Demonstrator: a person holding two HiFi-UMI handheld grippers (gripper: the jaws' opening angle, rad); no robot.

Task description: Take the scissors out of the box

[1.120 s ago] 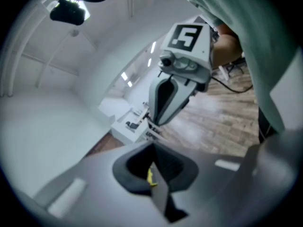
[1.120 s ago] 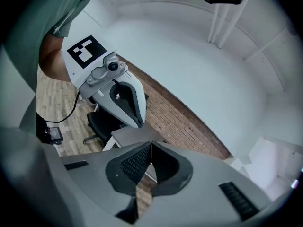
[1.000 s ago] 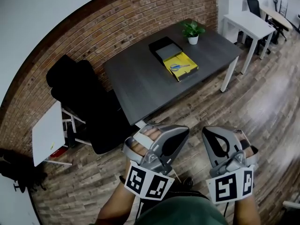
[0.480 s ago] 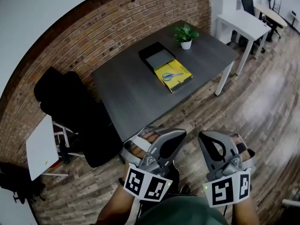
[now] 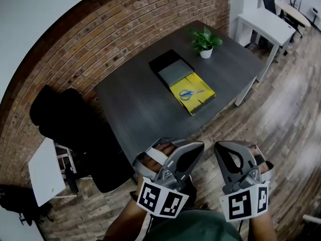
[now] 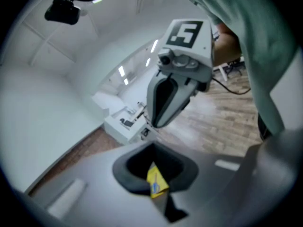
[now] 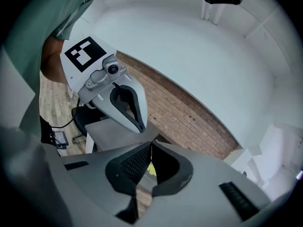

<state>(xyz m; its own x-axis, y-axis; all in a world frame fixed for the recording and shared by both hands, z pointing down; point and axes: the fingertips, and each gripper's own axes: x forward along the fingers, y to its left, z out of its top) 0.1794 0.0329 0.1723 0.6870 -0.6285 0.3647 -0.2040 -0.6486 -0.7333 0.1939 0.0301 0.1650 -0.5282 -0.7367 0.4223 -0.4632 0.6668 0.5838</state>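
Note:
A yellow box (image 5: 198, 99) lies on the dark grey table (image 5: 135, 104) with blue-handled scissors (image 5: 189, 93) inside it. Both grippers are held close to my body above the wooden floor, well short of the table's near edge. My left gripper (image 5: 197, 146) is shut and empty, and so is my right gripper (image 5: 222, 147). In the left gripper view the closed jaws (image 6: 154, 146) frame a slice of the yellow box (image 6: 156, 181). The right gripper view shows its jaws (image 7: 151, 144) meeting, with a yellow sliver (image 7: 151, 170) behind them.
Beside the yellow box sits a black box with a grey tray (image 5: 170, 67). A potted plant (image 5: 204, 40) stands at the table's far corner. A black office chair (image 5: 70, 119) and a small white table (image 5: 46, 170) are at left, a white desk (image 5: 266, 24) at upper right.
The table and box have drawn nearer and shifted lower in the head view as I walk toward them. Both grippers keep the same shut pose in front of me.

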